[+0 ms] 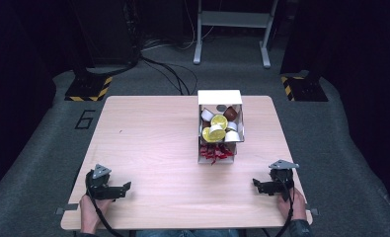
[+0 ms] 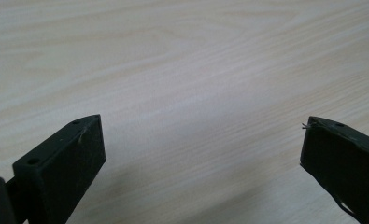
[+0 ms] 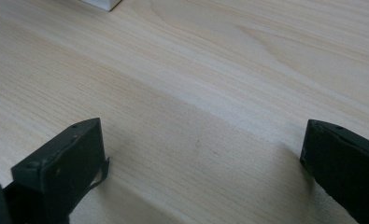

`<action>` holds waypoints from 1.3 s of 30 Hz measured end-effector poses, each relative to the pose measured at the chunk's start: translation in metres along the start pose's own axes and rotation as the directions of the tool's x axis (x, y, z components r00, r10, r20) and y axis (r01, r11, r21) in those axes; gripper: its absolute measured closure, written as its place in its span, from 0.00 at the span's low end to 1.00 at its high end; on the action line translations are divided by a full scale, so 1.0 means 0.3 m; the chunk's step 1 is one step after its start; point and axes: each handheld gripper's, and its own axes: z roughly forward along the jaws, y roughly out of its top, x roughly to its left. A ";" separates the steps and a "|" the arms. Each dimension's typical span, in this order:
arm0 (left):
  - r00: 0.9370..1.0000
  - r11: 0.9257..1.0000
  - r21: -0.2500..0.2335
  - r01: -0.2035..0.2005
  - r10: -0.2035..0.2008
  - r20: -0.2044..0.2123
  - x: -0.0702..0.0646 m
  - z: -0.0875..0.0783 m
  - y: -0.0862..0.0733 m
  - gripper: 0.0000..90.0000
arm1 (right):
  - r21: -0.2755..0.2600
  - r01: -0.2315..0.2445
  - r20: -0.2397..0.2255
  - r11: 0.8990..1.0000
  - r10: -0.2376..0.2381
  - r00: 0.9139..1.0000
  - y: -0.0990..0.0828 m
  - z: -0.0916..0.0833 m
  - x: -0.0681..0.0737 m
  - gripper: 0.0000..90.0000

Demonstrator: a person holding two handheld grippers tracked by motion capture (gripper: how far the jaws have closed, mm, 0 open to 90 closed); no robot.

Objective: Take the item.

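A white cardboard box (image 1: 219, 97) stands open near the far middle of the wooden table (image 1: 153, 143). Inside lie several coffee capsules (image 1: 218, 126) with yellow, white and brown lids. Its front flap (image 1: 216, 154) carries red markings. My left gripper (image 1: 125, 188) rests near the table's front left edge, jaws pointing right. In the left gripper view, this left gripper (image 2: 203, 140) stands open over bare wood. My right gripper (image 1: 256, 184) sits at the front right, jaws pointing left. In the right gripper view, this right gripper (image 3: 203, 142) is open too, with nothing between its jaws.
A corner of the white box (image 3: 102, 3) peeks in at the top left of the right gripper view. Beyond the table, a grey carpeted floor holds a metal stand (image 1: 232, 29), cables (image 1: 168, 69) and two yellow-black striped bases (image 1: 90, 89).
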 end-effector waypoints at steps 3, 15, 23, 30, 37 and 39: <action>1.000 1.000 -0.011 -0.010 0.010 0.009 -0.006 -0.014 0.028 0.00 | 0.005 0.001 -0.002 1.000 -0.001 1.000 0.001 0.000 0.000 0.00; 0.995 0.996 -0.042 -0.073 0.076 0.072 -0.064 -0.043 0.154 0.00 | 0.009 -0.007 -0.006 1.000 0.007 1.000 0.002 0.000 0.002 0.00; 0.990 0.992 -0.070 -0.103 0.109 0.088 -0.090 -0.073 0.233 0.00 | 0.009 -0.009 -0.005 1.000 0.009 1.000 0.001 0.000 0.003 0.00; 0.982 0.982 -0.104 -0.156 0.165 0.089 -0.132 -0.120 0.315 0.00 | 0.013 -0.016 -0.009 1.000 0.016 1.000 0.001 0.000 0.004 0.00; 0.976 0.976 -0.106 -0.191 0.201 0.089 -0.168 -0.125 0.387 0.00 | 0.001 0.012 -0.005 1.000 -0.012 1.000 0.003 0.002 -0.002 0.00; 0.973 0.972 -0.114 -0.204 0.214 0.087 -0.180 -0.128 0.407 0.00 | 0.002 0.011 -0.006 1.000 -0.011 1.000 0.003 0.002 -0.002 0.00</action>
